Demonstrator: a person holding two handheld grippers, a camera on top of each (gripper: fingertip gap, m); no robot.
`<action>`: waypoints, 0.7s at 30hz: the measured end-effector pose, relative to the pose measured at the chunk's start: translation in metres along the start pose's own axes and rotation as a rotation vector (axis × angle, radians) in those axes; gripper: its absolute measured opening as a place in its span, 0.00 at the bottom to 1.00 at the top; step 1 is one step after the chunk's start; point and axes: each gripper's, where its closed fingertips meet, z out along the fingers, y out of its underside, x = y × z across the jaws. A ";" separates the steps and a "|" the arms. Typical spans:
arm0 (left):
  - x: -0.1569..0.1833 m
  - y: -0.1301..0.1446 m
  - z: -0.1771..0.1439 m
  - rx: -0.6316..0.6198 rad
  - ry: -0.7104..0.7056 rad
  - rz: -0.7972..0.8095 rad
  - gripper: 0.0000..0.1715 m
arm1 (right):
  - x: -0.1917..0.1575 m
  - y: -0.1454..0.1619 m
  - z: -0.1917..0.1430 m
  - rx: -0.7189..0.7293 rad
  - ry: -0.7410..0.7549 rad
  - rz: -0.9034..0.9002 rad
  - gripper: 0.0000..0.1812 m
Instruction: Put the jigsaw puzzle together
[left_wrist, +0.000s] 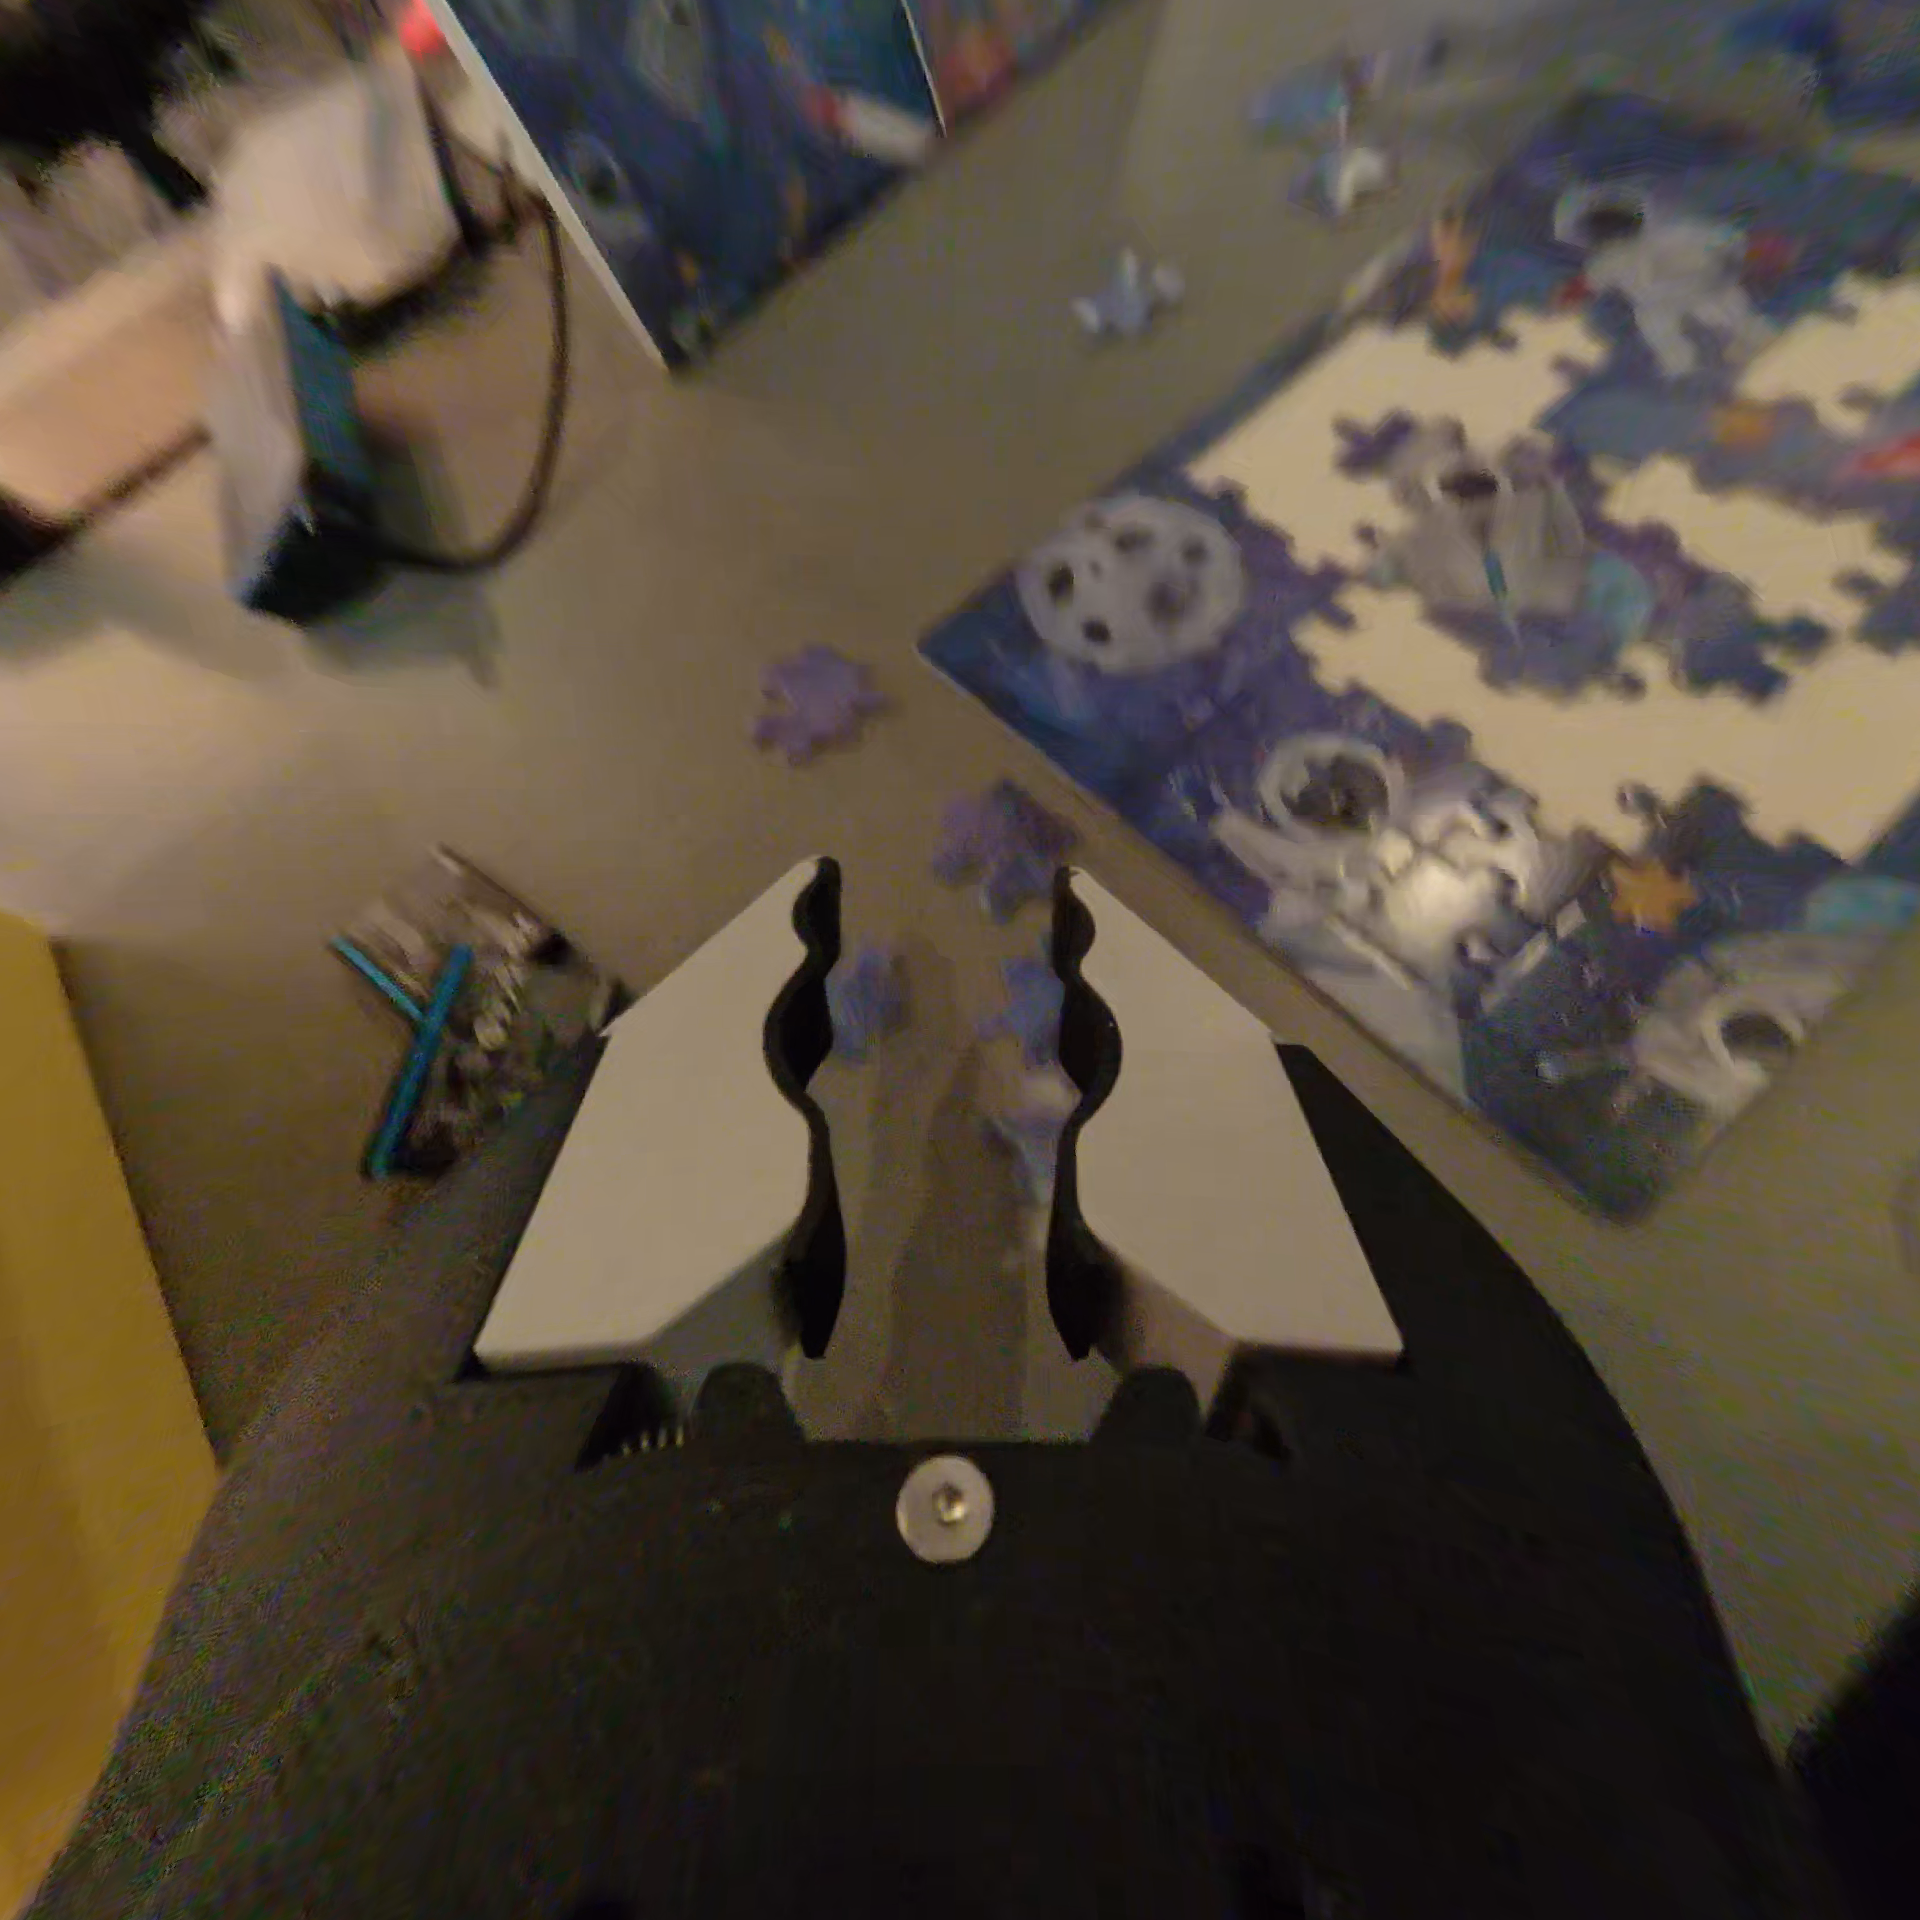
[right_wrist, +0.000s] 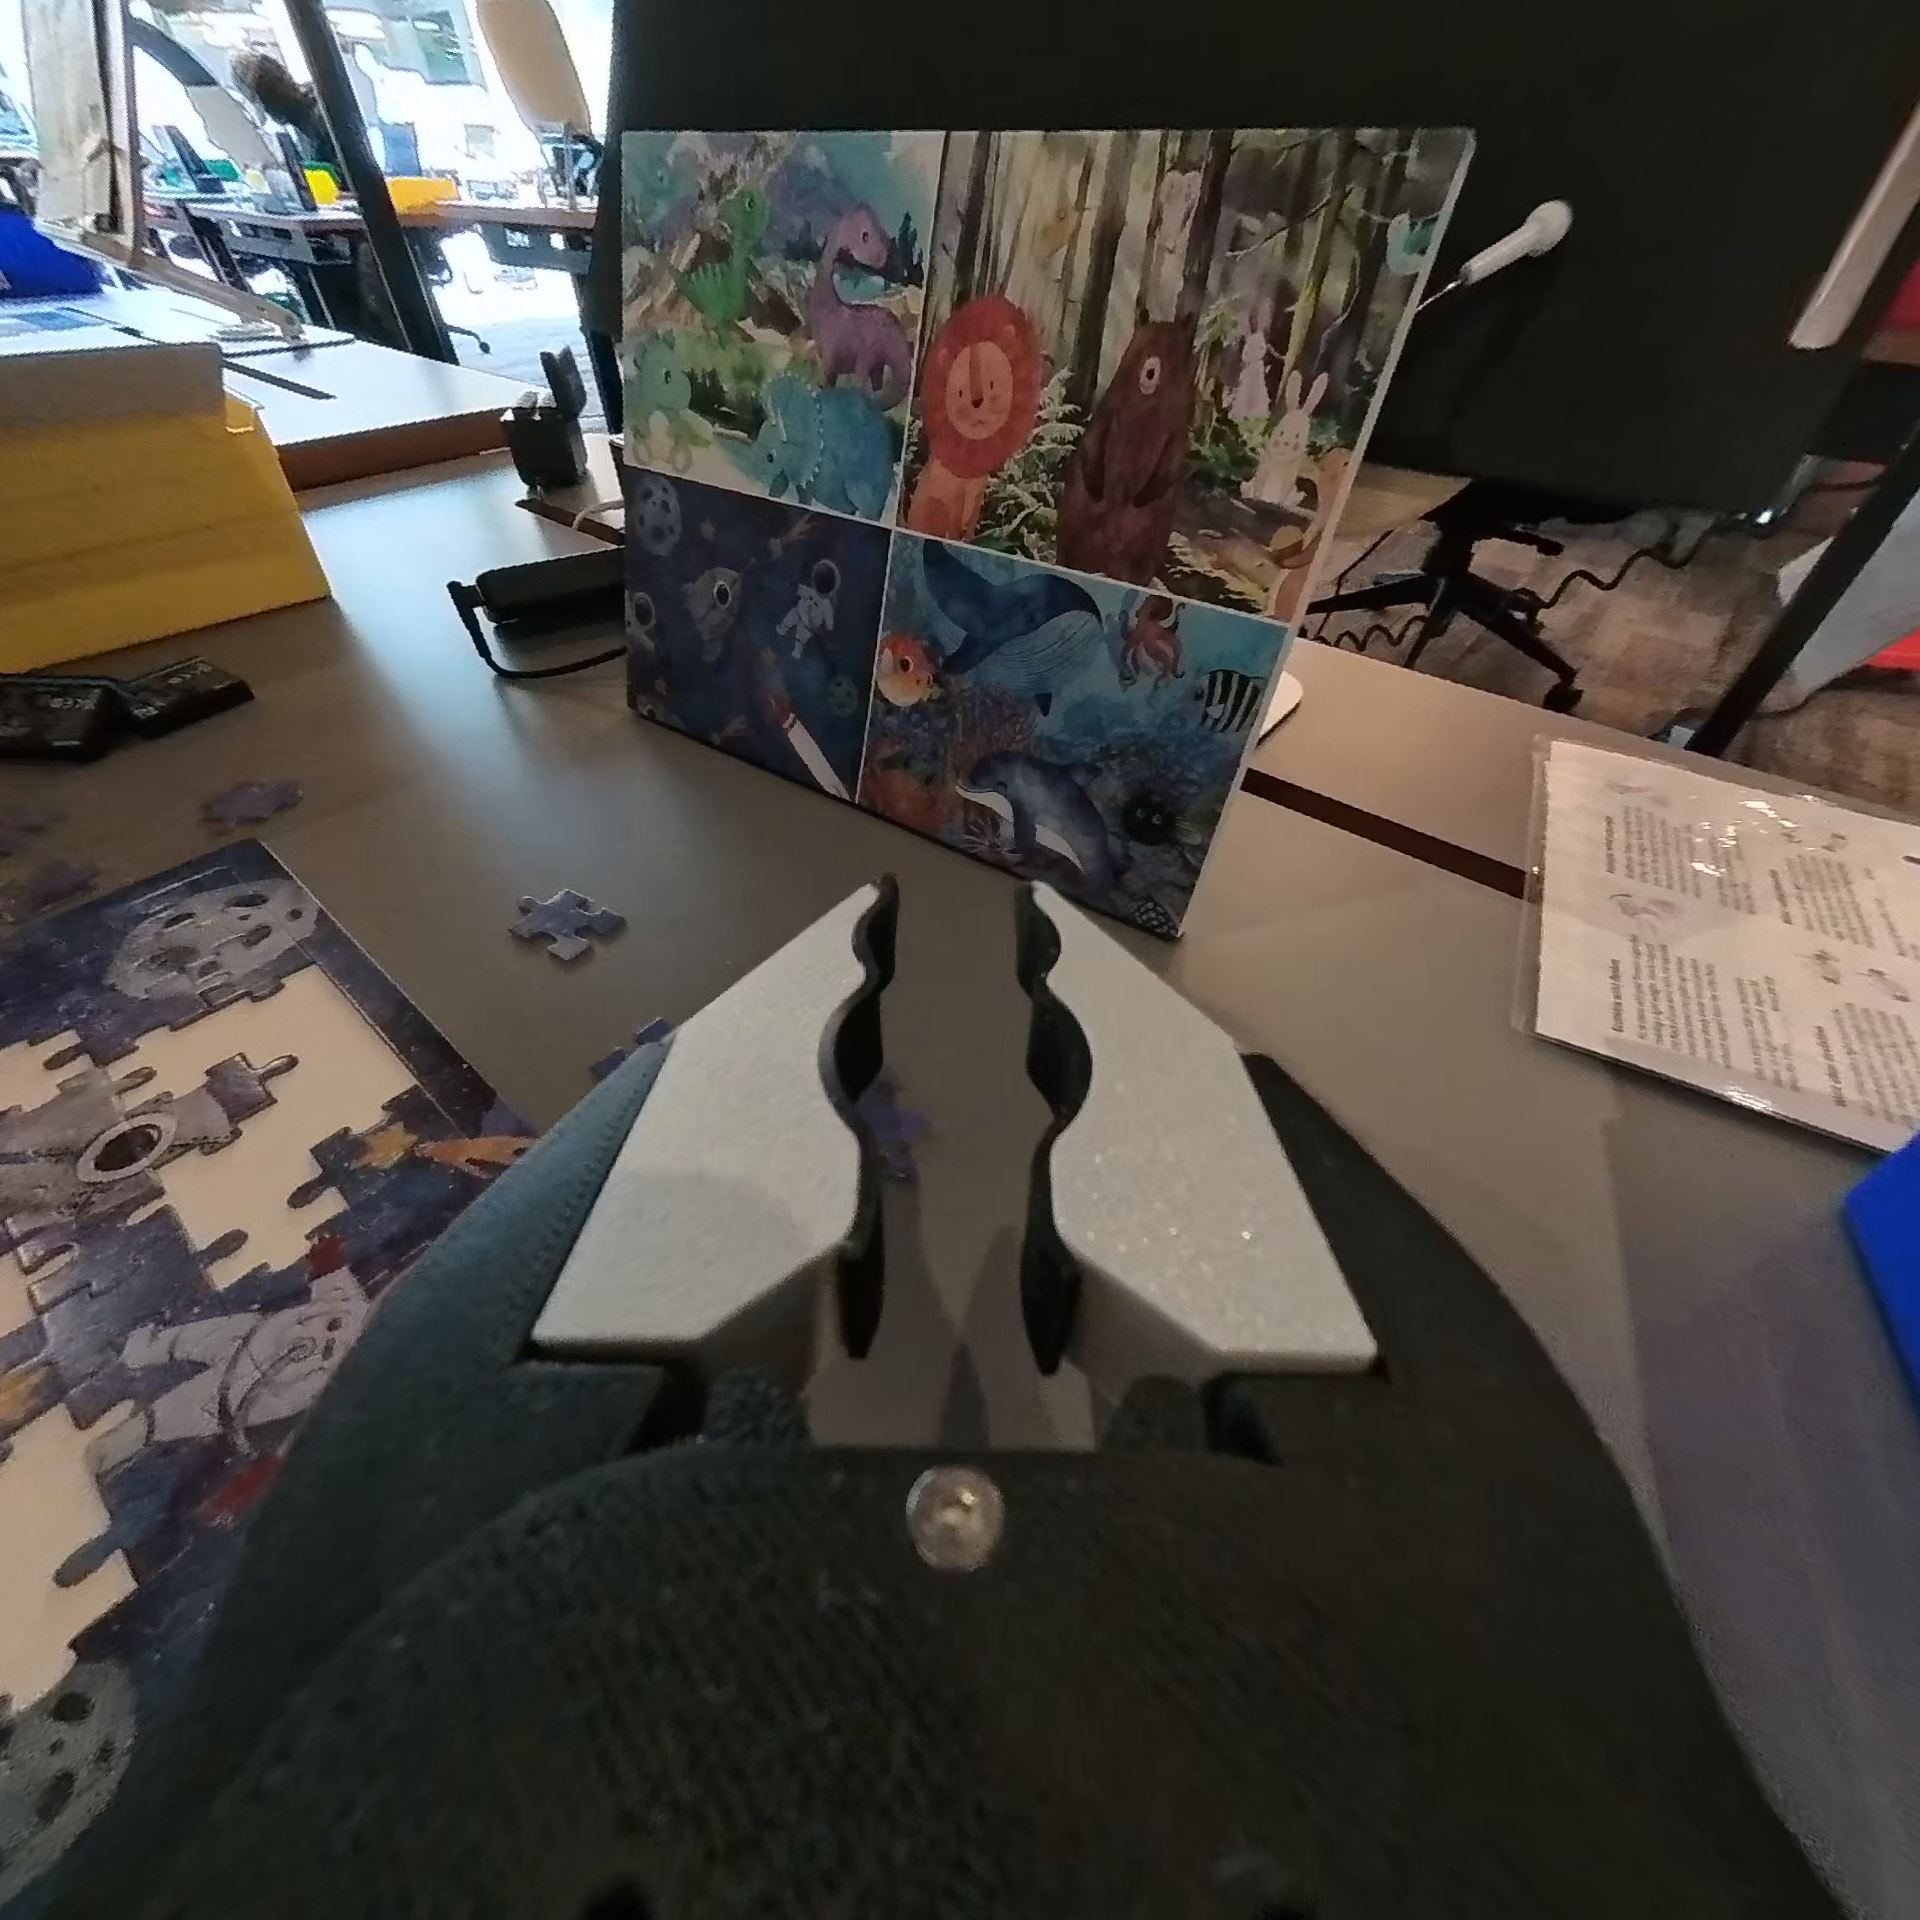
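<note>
A half-built space jigsaw lies on the grey table, with white gaps in its middle; it also shows in the right wrist view at the left. Loose purple pieces lie beside its corner, one just ahead of my left gripper, which is open and empty above the table. Two small pieces show between its fingers. My right gripper is open and empty, over a purple piece. Another loose piece lies ahead to its left.
The puzzle's picture box stands upright ahead of the right gripper. A laminated sheet lies at right. A yellow block and black flat packs sit at left. A cable and a small box lie beyond the left gripper. The half-built space jigsaw is closer to my left gripper, around 12 centimeters from its tips; the right tips are 30 centimeters off.
</note>
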 end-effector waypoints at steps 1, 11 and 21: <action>0.004 0.014 -0.004 -0.055 0.008 0.004 0.26 | -0.001 0.000 0.001 -0.001 -0.004 -0.002 0.12; 0.029 0.065 -0.015 -0.188 0.125 -0.130 0.49 | -0.003 0.006 0.004 -0.022 0.004 -0.012 0.12; 0.036 0.058 -0.011 -0.180 0.137 -0.119 0.28 | 0.003 0.008 0.003 -0.003 -0.004 0.051 0.12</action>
